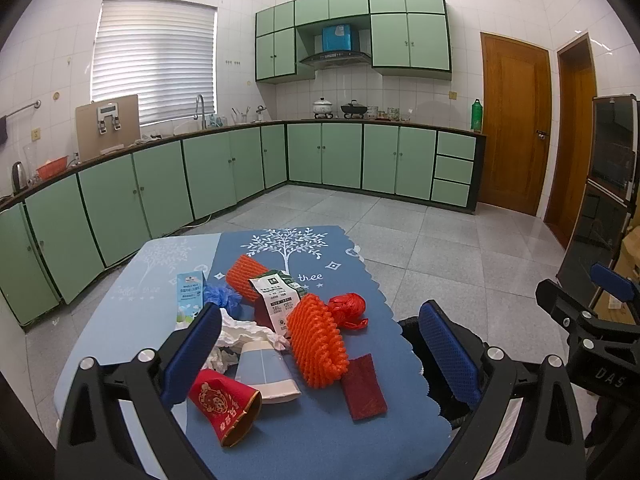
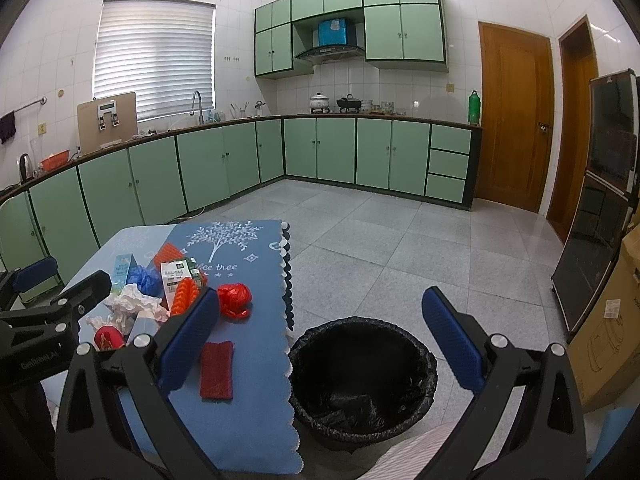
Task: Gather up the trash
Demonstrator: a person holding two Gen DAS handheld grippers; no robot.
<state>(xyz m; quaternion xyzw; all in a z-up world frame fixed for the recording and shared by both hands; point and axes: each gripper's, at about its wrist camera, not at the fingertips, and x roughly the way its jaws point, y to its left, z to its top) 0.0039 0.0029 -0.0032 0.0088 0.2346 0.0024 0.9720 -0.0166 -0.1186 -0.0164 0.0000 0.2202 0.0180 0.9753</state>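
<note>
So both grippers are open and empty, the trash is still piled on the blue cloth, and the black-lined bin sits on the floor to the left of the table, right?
Not quite: the bin sits on the floor to the right of the table, as the right wrist view shows. The rest holds: the left gripper and right gripper are open and empty, and the trash pile still lies on the blue cloth.
</note>
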